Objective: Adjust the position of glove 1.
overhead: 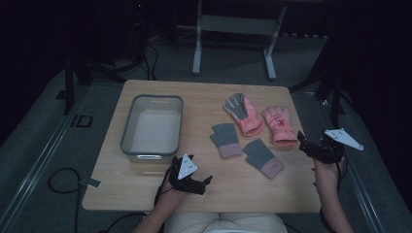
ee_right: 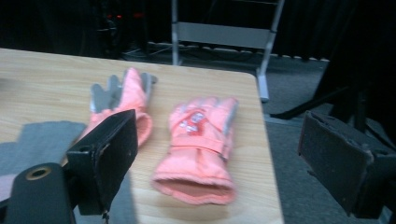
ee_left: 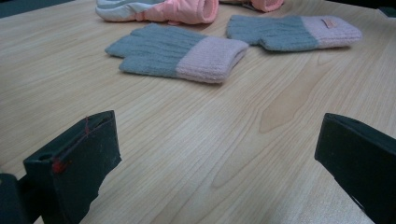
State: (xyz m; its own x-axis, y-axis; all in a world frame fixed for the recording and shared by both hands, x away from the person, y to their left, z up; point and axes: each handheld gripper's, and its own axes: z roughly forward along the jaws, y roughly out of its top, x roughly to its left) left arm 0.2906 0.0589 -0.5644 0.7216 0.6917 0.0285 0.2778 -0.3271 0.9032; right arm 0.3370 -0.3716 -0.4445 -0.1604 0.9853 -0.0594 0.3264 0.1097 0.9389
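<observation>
Four gloves lie on the wooden table. Two are pink ski gloves: one palm-up with grey fingers, one back-up. Two are grey knit gloves with pink cuffs: one nearer the bin, one to its right. My left gripper rests low on the table near the front edge, open and empty, facing the knit gloves. My right gripper hovers at the table's right edge, open, just short of the back-up pink glove's cuff.
A grey plastic bin with an empty white floor stands at the table's left. Beyond the far edge is a metal frame on a grey floor. Cables lie on the floor at the left.
</observation>
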